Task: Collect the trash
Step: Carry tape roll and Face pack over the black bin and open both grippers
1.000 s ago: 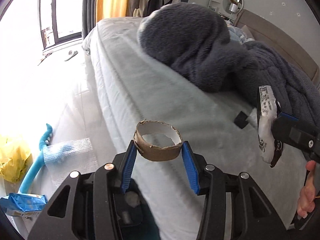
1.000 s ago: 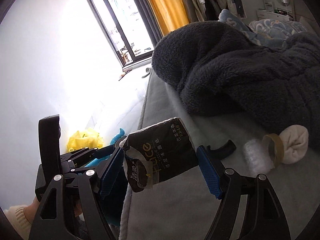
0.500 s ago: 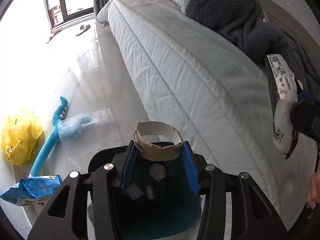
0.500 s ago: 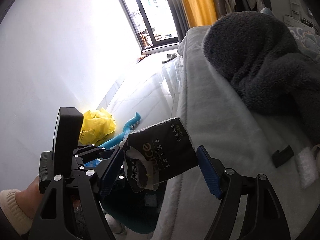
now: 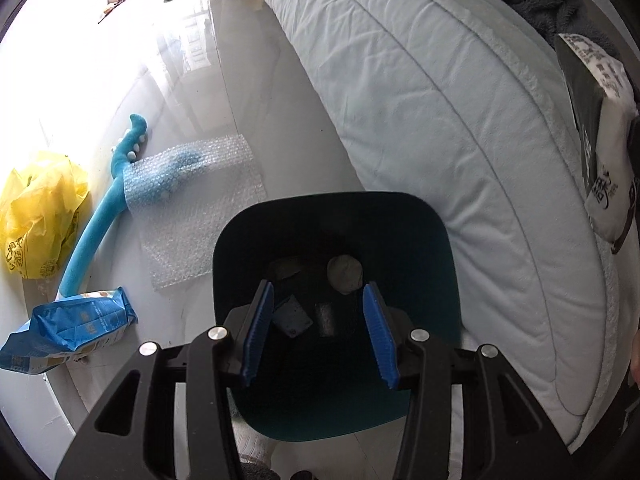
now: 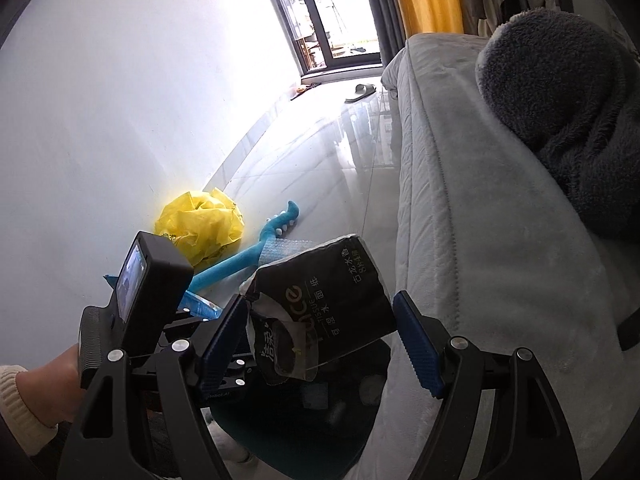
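My left gripper (image 5: 318, 334) is open and empty, held right above a dark teal trash bin (image 5: 424, 224) on the floor beside the bed. Several pieces of trash lie at the bin's bottom, among them a grey crumpled ball (image 5: 345, 275). My right gripper (image 6: 320, 338) is shut on a black tissue pack (image 6: 324, 308), held above the bin's edge (image 6: 304, 432) next to the mattress. The pack also shows at the right edge of the left wrist view (image 5: 600, 136). The left gripper's body shows in the right wrist view (image 6: 152, 280).
On the floor left of the bin lie a bubble wrap sheet (image 5: 200, 208), a blue plush toy (image 5: 104, 208), a yellow plastic bag (image 5: 36, 216) and a blue snack bag (image 5: 68, 328). The grey mattress (image 5: 440, 100) with a dark fleece blanket (image 6: 560, 100) rises on the right.
My left gripper has opened and the cardboard ring is gone from it. Both grippers have swung from over the bed down to the bin; the right still holds the tissue pack.
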The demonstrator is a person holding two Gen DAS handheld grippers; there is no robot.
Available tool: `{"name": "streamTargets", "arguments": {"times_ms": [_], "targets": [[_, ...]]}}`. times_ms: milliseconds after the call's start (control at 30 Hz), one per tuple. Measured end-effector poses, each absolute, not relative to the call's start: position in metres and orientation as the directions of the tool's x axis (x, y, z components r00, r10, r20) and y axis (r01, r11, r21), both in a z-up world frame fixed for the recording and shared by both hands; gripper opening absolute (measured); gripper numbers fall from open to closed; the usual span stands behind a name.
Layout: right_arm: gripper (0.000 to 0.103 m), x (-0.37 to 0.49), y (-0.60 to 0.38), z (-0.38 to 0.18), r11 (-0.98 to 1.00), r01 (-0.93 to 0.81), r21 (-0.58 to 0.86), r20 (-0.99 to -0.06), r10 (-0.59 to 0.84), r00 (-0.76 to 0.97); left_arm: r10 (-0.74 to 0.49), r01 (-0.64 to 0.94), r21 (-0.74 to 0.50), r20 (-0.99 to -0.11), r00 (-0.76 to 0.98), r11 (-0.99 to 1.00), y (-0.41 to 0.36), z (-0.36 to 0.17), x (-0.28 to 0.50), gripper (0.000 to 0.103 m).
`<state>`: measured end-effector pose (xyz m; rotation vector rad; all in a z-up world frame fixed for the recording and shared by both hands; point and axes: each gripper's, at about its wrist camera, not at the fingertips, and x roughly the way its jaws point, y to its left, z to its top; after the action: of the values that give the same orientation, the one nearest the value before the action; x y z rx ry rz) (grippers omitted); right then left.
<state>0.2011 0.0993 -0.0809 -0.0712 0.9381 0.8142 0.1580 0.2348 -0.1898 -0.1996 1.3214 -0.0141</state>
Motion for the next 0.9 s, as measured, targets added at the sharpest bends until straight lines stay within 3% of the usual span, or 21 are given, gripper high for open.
{"name": "streamTargets", "arguments": {"times_ms": [300,567,900], "targets": [[0.076,0.198,0.129,-0.111,0.714,-0.645,0.272,-0.797,0.543,0.265,-0.114,-0.159,-0.157,-0.962,0.248,0.975,0.271,-0.192,0.148,0.074],[0.076,0.192,0.15,-0.145,0.717,-0.644,0.267,-0.848,0.492,0.196,-0.095,-0.202,-0.169,-0.938,0.332,0.965,0.298,-0.171,0.145,0.083],[0.076,0.186,0.17,-0.185,0.731,-0.633,0.256,-0.897,0.423,0.126,-0.076,-0.197,-0.186,-0.884,0.461,0.963,0.306,-0.136,0.146,0.087]]}}
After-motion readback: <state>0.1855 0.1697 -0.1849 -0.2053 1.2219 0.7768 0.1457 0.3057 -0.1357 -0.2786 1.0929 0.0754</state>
